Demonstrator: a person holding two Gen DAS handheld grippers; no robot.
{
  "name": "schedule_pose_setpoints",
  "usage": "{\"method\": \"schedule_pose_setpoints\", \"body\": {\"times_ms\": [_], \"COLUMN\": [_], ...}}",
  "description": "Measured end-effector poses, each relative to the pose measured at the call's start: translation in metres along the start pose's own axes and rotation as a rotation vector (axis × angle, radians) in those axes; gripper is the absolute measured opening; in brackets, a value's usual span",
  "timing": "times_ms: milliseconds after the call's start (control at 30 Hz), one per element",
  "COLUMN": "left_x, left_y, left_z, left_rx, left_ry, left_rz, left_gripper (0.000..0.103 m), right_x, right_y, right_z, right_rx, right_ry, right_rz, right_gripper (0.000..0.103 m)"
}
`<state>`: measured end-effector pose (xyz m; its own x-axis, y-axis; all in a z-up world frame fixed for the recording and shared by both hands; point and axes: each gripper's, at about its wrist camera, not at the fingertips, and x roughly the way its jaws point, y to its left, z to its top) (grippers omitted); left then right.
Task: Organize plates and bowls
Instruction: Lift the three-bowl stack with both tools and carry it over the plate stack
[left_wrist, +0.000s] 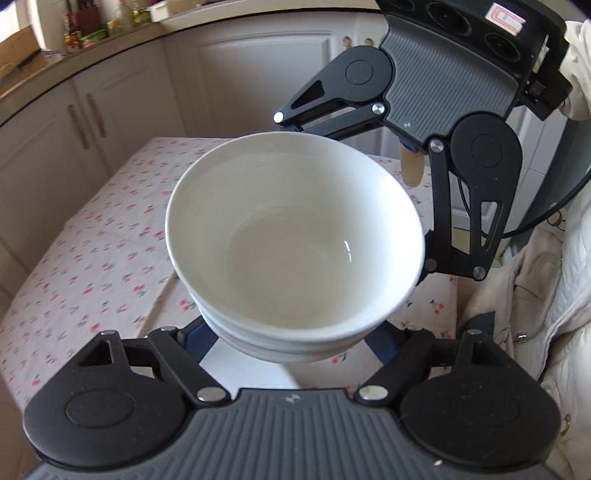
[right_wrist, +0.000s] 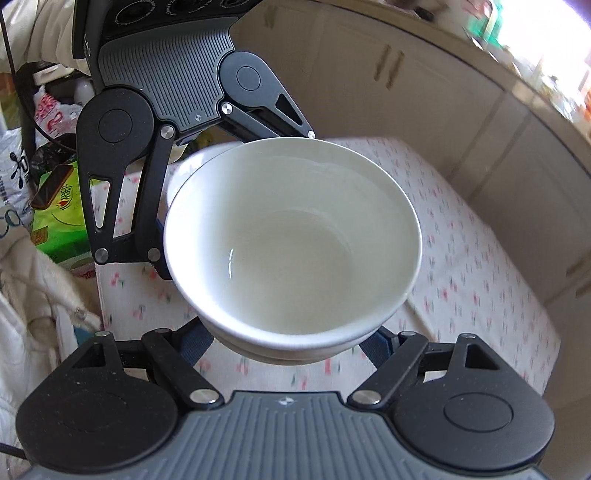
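Observation:
A stack of white bowls (left_wrist: 295, 236) hangs in the air above the flowered tablecloth (left_wrist: 92, 258). The top bowl is empty. Both grippers hold the stack from opposite sides, fingers spread around its lower walls. My left gripper (left_wrist: 291, 343) clasps the near side in its own view, and the right gripper's body (left_wrist: 443, 85) shows beyond the stack. In the right wrist view the same stack (right_wrist: 291, 243) fills the middle, my right gripper (right_wrist: 291, 347) clasps it, and the left gripper's body (right_wrist: 166, 74) stands opposite. The fingertips are hidden under the bowls.
Cream kitchen cabinets (left_wrist: 92, 122) and a worktop with bottles (left_wrist: 77, 26) run behind the table. A white coat (left_wrist: 546, 295) hangs at the table's side. A green box (right_wrist: 59, 218) and plastic bags (right_wrist: 51, 110) lie beside the table.

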<state>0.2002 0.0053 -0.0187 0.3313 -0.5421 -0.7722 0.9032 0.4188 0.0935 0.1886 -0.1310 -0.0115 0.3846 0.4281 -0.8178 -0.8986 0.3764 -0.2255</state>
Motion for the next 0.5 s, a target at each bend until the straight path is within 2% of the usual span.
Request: {"method": "schedule_pose_setpoints", "body": {"times_ms": [233,500], "left_x": [-0.031,-0.040], "left_y": [0.014,0.027], "left_z": [-0.031,-0.058], "left_rx": [-0.066,-0.121], "left_ry": [0.010,0.017], "left_rz": [0.086,0.114], "left_gripper": [0.084,0.084], "right_x": [0.023,0.050], "right_y": [0.008,0.012], "right_z": [0.046,0.074], "right_rx": [-0.106,-0.161], "right_ry": [-0.030,-0.022], "right_rz": [0.031,0.069], "right_gripper": [0.087,0.087]}}
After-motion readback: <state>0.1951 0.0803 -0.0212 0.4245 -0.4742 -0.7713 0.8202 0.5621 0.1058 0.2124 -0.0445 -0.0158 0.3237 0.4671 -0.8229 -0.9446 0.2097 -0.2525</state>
